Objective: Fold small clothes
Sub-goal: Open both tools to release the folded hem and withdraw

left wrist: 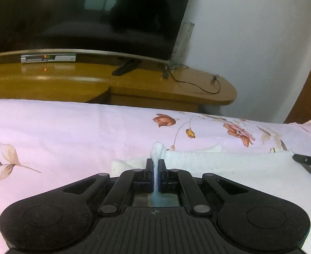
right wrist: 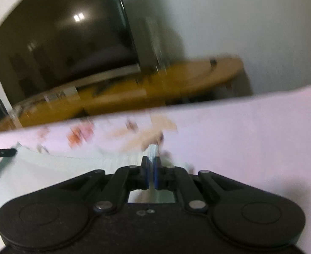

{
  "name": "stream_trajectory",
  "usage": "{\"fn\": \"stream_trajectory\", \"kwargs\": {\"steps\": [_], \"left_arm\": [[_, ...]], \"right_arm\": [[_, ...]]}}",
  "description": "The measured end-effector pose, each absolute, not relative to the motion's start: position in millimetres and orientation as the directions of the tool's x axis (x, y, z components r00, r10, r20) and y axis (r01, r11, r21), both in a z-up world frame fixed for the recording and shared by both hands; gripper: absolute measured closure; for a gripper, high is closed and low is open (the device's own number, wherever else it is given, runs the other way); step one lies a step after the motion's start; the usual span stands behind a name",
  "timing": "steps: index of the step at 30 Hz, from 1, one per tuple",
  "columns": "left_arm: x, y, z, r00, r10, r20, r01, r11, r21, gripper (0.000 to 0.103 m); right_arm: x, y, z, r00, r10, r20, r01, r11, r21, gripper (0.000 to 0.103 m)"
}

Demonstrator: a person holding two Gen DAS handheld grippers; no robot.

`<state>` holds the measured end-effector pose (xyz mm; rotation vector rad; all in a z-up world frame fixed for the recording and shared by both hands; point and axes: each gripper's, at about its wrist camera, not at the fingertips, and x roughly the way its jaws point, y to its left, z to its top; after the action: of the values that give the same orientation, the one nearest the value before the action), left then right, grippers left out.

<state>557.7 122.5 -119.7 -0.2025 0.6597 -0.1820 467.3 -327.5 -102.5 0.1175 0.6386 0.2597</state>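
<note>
Left wrist view: your left gripper (left wrist: 155, 165) is clenched on a bunched edge of the white garment (left wrist: 219, 158), which spreads from the fingers toward 3 o'clock across the pink floral bedsheet (left wrist: 70, 131). At 3 o'clock the tip of your other gripper shows beside the cloth. Beyond the bed, at 12 o'clock, a television (left wrist: 87, 14) stands on a wooden stand (left wrist: 134, 84). In the blurred right wrist view, your right gripper (right wrist: 152, 165) pinches a fold of the same garment (right wrist: 49, 169), which runs toward 9 o'clock.
</note>
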Motion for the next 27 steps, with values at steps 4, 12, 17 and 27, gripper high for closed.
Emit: {"fn": "stream_trajectory", "kwargs": {"steps": [4,12,17,27], "left_arm": [[543.0,131.9,-105.0,0.813,-0.167,-0.558,0.023,0.966,-0.256,0.073],[527.8,6.3,-89.4,0.661,-0.423,-0.619,0.407,0.896,-0.178,0.054],[522.6,16.0,-107.0,0.716,-0.356,-0.600,0.338,0.929,-0.148,0.053],[486.2,77.6,-84.7,0.811,-0.271,-0.519,0.154,0.954,-0.258,0.053]], "right_arm": [[456.6,-322.4,-89.9,0.805,0.221,-0.550,-0.177,0.975,0.133,0.082],[439.5,-240.7,-70.7,0.679,0.429,-0.596,-0.487,0.871,0.071,0.082],[444.6,-216.4,-85.2,0.660,0.392,-0.640,-0.495,0.869,0.022,0.082],[398.2,-324.1,-64.8,0.792,0.200,-0.576,-0.184,0.979,0.087,0.079]]}}
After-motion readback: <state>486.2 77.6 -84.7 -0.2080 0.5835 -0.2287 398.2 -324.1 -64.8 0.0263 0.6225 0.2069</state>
